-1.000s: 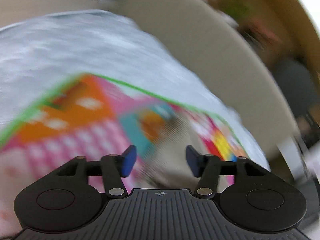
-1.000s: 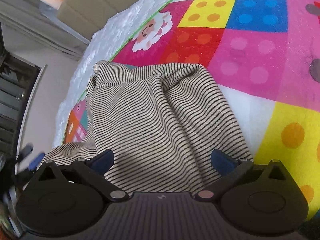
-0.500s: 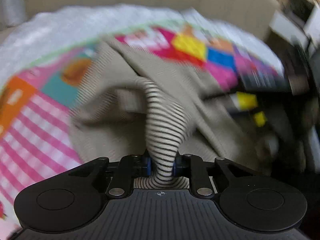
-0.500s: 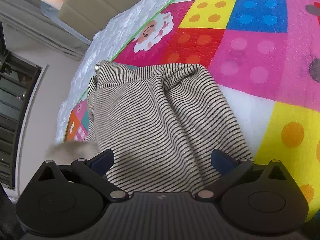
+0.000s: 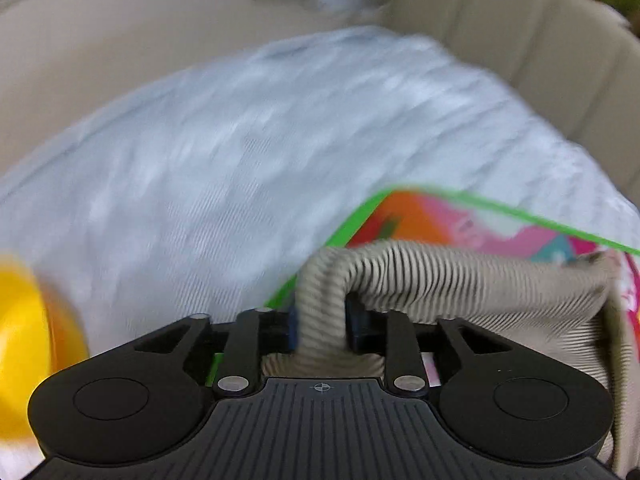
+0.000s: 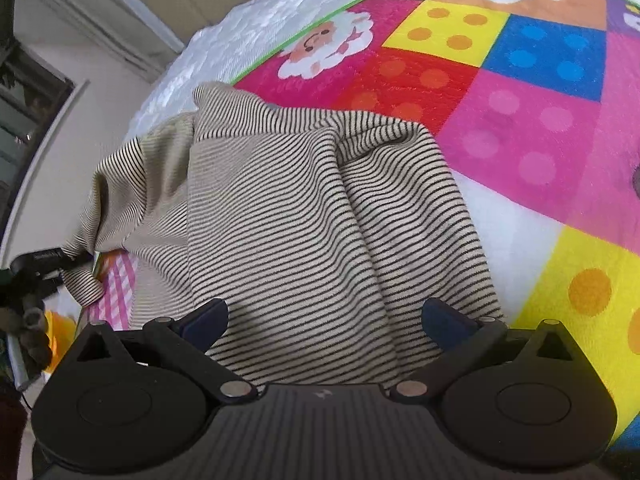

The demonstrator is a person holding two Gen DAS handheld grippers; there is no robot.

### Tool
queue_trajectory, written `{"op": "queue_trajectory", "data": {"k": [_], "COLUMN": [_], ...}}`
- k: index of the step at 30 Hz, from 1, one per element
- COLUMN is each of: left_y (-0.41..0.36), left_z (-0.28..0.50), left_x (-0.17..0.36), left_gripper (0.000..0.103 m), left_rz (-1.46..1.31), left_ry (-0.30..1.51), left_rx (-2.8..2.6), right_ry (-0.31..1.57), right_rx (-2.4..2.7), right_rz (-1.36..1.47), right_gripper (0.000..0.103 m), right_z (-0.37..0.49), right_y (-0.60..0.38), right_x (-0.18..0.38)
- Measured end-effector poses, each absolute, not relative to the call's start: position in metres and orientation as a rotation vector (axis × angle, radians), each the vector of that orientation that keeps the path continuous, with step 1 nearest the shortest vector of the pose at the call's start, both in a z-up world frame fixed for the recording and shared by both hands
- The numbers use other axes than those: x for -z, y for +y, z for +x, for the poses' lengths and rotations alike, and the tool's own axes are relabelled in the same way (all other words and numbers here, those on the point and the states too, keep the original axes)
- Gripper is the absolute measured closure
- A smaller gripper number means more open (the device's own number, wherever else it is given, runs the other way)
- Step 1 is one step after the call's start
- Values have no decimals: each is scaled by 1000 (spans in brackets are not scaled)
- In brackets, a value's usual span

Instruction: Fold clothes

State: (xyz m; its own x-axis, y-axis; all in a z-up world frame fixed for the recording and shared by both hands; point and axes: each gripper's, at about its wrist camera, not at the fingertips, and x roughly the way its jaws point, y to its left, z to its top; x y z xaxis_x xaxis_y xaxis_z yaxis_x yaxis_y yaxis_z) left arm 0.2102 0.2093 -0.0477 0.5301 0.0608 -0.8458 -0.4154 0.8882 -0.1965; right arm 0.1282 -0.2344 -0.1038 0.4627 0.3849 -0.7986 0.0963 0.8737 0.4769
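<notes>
A beige garment with thin black stripes (image 6: 304, 216) lies crumpled on a colourful patchwork play mat (image 6: 520, 128). My left gripper (image 5: 320, 326) is shut on a bunched fold of this striped garment (image 5: 460, 280), which stretches taut away to the right over the mat's green edge. In the right wrist view the left gripper (image 6: 44, 260) shows at the far left, holding the cloth's lifted corner. My right gripper (image 6: 324, 320) is open, hovering just over the near part of the garment with nothing between its fingers.
The mat (image 5: 500, 224) lies on a white quilted bed cover (image 5: 224, 168). A beige padded wall (image 5: 500, 40) rings the bed. A yellow-orange object (image 5: 28, 340) sits at the left edge. Grey wall and window frame (image 6: 36, 92) stand beyond the bed.
My left gripper, open a second ago, closed on the striped cloth and has swung left, pulling the fold out toward the mat's edge. The right gripper stayed open, drifting slightly.
</notes>
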Motion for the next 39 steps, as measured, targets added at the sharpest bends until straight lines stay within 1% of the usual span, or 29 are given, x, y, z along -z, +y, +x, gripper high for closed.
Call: {"op": "queue_trajectory", "data": {"k": [1, 3, 4, 6, 8, 9, 10, 11, 13, 18, 19, 20, 22, 25, 27, 28, 29, 31, 34, 36, 37, 38, 39], "left_y": [217, 217, 217, 216, 206, 194, 181, 167, 143, 102, 93, 85, 69, 76, 82, 86, 89, 96, 103, 103, 103, 104, 105], "left_z": [202, 186, 178, 162, 151, 150, 153, 158, 169, 203, 209, 216, 229, 235, 237, 238, 239, 242, 251, 254, 255, 256, 257], "left_x": [53, 44, 38, 26, 11, 0, -6, -11, -13, 16, 21, 27, 38, 46, 51, 54, 56, 61, 69, 67, 67, 69, 70], "left_gripper": [64, 61, 55, 48, 37, 25, 18, 17, 9, 10, 10, 9, 9, 9, 9, 9, 9, 10, 10, 9, 9, 9, 9], "left_rz": [-466, -496, -502, -516, -520, -515, -525, -541, -554, -500, -489, -478, -456, -394, -351, -330, -308, -281, -287, -280, -274, -270, -267], "left_ry": [993, 976, 964, 939, 896, 858, 825, 793, 761, 816, 826, 836, 856, 848, 839, 834, 829, 830, 838, 834, 833, 832, 831], "left_rx": [-307, -312, -313, -314, -290, -257, -227, -198, -136, 36, 70, 105, 174, 124, 80, 59, 37, -5, -36, -46, -49, -50, -53], "right_ry": [1092, 1096, 1096, 1091, 1072, 1048, 1005, 960, 876, 781, 756, 734, 715, 714, 704, 703, 706, 696, 642, 597, 582, 570, 563], "right_rx": [-189, -192, -193, -196, -219, -241, -263, -263, -244, -155, -134, -122, -134, -158, -169, -177, -187, -204, -232, -231, -217, -193, -161], "right_rz": [479, 425, 392, 312, 240, 208, 181, 148, 80, -27, -63, -96, -137, -221, -349, -409, -458, -538, -675, -773, -802, -819, -824], "right_gripper": [0, 0, 0, 0, 0, 0, 0, 0, 0, 0, 6, 15, 17, 17, 22, 35, 53, 58, 62, 76, 86, 90, 91], "right_z": [129, 128, 127, 126, 125, 123, 121, 118, 116, 127, 130, 132, 140, 156, 169, 174, 179, 186, 189, 191, 195, 202, 211], "right_y": [-232, -225, -221, -210, -199, -193, -188, -181, -168, -144, -139, -134, -120, -94, -81, -79, -80, -90, -109, -120, -126, -134, -142], "right_x": [103, 102, 101, 99, 93, 88, 81, 74, 60, 47, 47, 48, 53, 71, 86, 92, 96, 95, 87, 83, 81, 80, 78]}}
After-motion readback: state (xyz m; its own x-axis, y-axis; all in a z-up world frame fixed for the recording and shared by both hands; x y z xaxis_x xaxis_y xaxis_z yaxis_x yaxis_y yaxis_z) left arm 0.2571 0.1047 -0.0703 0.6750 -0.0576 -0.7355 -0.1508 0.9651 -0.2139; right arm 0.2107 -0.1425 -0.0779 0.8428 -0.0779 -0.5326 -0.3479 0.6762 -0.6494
